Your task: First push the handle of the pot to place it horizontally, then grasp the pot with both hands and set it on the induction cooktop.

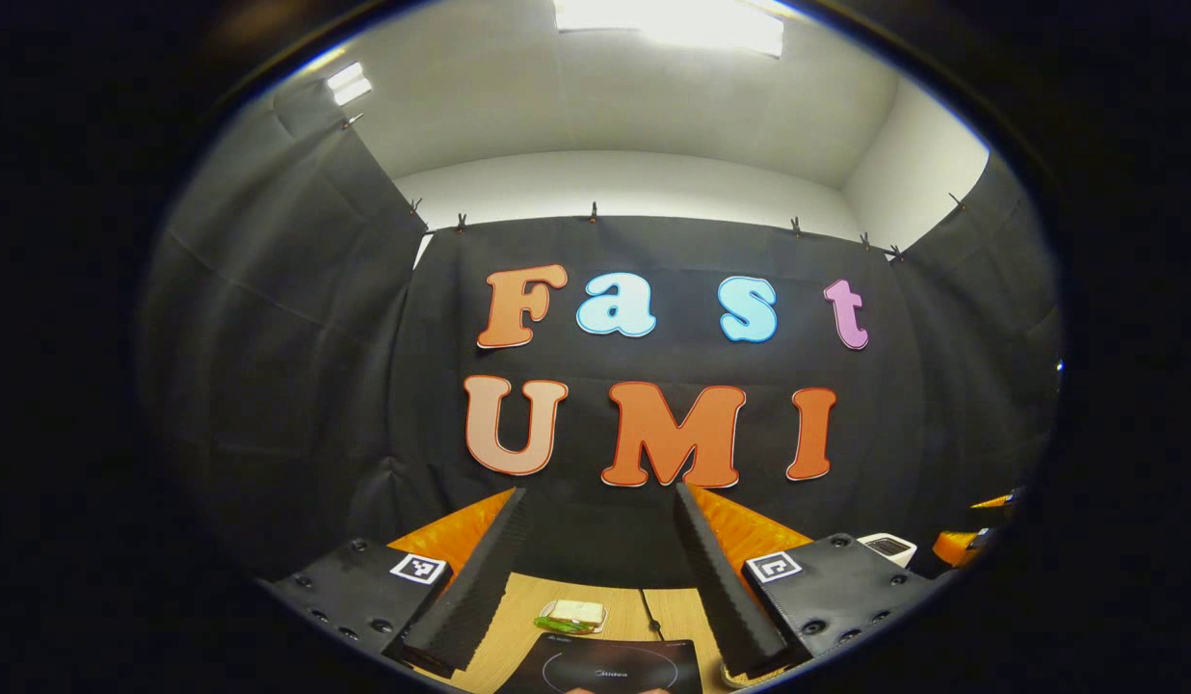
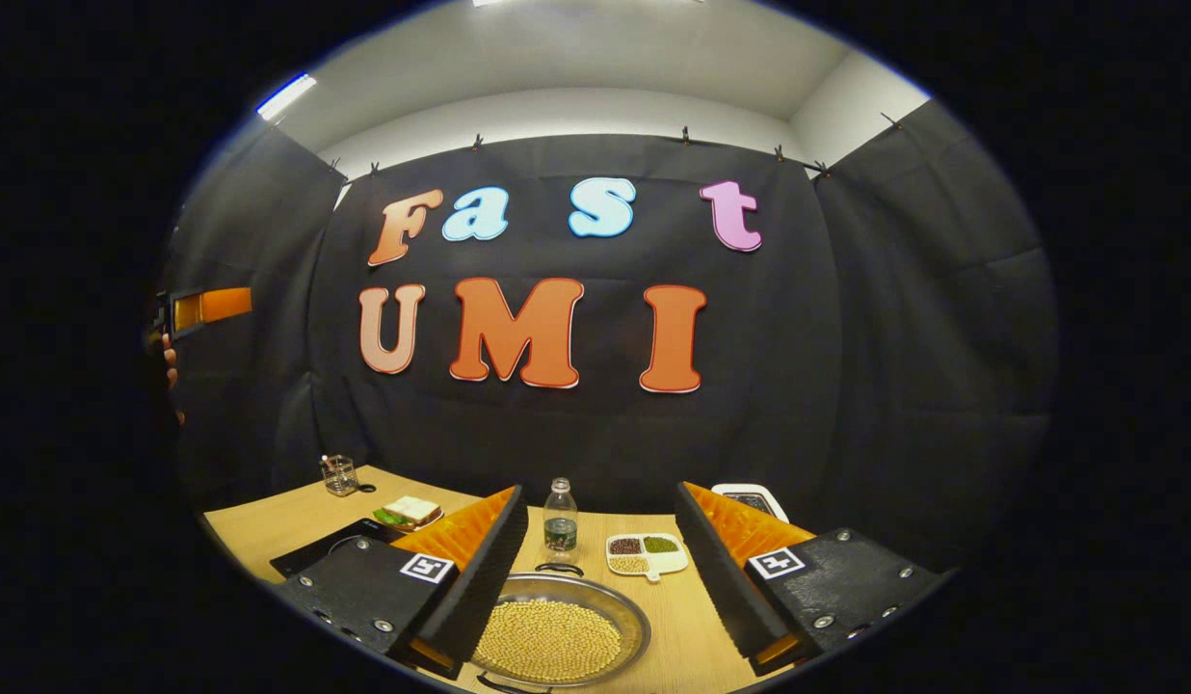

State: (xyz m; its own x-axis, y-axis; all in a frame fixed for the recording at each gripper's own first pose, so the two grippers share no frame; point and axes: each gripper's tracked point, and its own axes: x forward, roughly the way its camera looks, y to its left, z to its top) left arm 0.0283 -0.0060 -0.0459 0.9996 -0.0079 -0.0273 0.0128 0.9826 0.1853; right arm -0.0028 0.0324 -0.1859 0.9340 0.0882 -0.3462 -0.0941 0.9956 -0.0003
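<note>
While both grippers hover above the wooden surface (image 2: 268, 525), the left gripper (image 1: 600, 578) stands apart over the black induction cooktop (image 1: 605, 667); the right gripper (image 2: 600, 578), likewise apart, frames the round metal pot (image 2: 557, 631) (filled with pale beans).

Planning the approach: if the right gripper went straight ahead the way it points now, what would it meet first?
Probably the water bottle, standing between the right gripper's open fingers beyond the pot of beans. If the gripper passes above it, the black cloth wall comes next; depth is unclear.
</note>
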